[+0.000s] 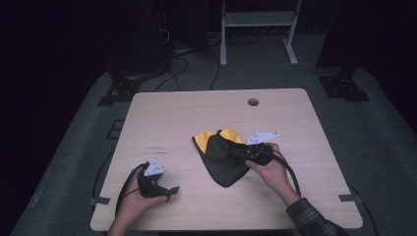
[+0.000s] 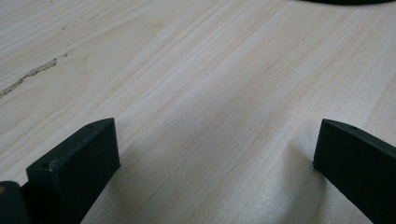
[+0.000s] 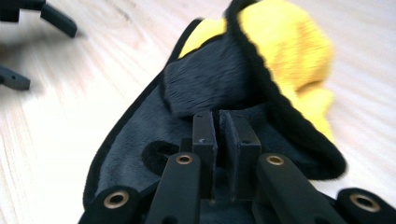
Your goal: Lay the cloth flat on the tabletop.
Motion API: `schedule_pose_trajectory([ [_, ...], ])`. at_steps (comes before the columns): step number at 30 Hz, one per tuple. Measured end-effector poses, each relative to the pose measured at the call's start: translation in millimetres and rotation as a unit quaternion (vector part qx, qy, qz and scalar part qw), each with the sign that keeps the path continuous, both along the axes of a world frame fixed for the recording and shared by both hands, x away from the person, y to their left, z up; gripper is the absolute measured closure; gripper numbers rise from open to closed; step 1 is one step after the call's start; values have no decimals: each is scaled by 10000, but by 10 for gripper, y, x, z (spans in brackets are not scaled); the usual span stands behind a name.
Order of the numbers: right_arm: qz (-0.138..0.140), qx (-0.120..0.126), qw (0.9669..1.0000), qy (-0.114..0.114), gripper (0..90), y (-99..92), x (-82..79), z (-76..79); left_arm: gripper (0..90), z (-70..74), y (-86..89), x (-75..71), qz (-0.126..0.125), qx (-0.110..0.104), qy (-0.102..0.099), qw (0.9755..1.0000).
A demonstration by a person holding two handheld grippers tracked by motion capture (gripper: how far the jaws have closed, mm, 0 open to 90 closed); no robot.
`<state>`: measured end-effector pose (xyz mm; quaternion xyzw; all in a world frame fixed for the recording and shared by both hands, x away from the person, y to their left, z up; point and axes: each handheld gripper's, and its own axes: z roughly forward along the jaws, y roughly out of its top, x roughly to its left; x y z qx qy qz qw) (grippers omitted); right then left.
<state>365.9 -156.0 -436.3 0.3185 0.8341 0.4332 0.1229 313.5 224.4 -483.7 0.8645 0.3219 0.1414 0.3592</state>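
Between our right tool's closed jaws we pinch a fold of the soft, light black-and-yellow cloth lying mid-table, limp enough to gather by its edge, while our left tool waits open and empty.

Two black handheld grippers, bare hands, one plaid cuff.
Left gripper at near left: matte black body, grey three-cornered plate on top, black cable looping off behind; blocky black fingers with small screw holes. Right gripper at centre right: same plate and cable, black linkage arms with brass-coloured rivets. Dark plaid sleeve at near right.
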Motion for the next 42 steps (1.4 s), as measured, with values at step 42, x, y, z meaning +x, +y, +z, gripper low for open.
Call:
schedule_pose_trajectory([
  [42,-1476,-209,9888,63,651,-1493,-5,42,0,1,4,-18,6,9,3,10000],
])
